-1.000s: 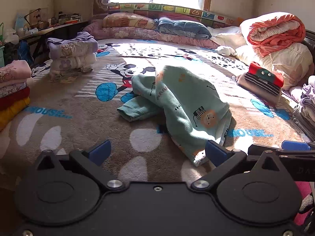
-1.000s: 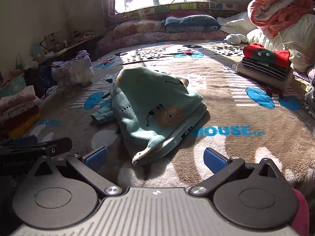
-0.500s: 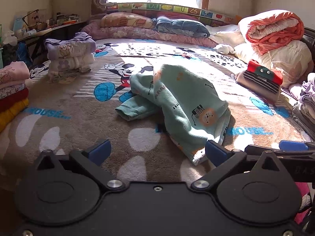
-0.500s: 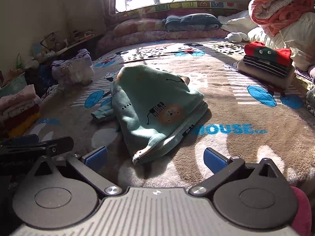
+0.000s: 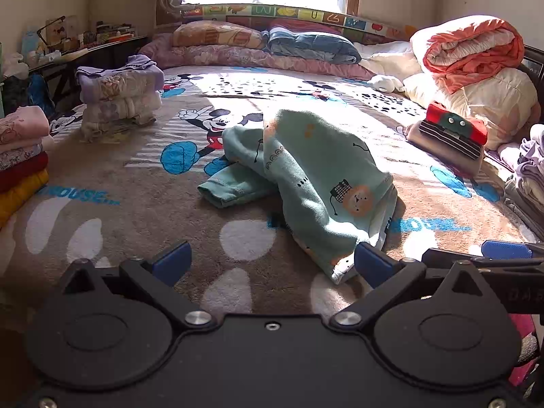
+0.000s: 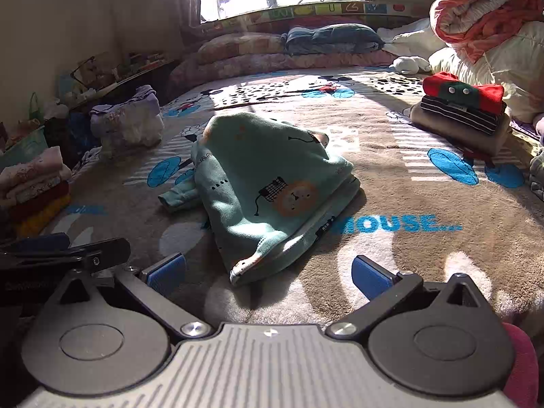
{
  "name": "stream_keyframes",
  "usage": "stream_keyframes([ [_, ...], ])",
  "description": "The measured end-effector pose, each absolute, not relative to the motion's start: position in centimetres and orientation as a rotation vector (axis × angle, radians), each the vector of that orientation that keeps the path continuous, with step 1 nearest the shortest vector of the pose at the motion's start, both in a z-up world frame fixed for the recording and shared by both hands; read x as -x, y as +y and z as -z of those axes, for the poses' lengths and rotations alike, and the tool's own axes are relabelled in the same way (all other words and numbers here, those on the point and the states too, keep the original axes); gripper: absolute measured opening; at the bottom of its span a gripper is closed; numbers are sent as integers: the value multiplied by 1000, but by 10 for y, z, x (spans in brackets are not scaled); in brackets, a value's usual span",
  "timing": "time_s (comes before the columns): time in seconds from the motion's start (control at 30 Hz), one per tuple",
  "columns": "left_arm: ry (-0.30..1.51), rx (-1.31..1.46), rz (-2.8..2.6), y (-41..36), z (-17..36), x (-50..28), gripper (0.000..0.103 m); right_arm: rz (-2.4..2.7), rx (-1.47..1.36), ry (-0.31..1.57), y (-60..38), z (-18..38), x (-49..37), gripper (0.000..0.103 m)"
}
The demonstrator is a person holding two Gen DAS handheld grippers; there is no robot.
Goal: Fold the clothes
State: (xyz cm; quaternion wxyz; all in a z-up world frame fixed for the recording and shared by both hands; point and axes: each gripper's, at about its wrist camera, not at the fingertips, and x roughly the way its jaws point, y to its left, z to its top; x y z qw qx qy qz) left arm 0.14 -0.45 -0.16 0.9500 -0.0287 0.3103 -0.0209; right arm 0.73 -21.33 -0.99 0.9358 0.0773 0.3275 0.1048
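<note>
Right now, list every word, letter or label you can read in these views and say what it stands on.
"MOUSE..." in blue on the bed blanket.
"HOUSE..." is how the blue word on the blanket's left side reads; its first letter is unclear.
"U" on the alphabet border under the window; its other tiles are too blurred.
Marking on the other claw's arm: unreadable.
</note>
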Motion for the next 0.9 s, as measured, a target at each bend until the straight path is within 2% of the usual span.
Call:
stream_keyframes([
  [0.9,630,53,41,-6,2,-1,103,-220,-155,671,-212,10,-9,103],
])
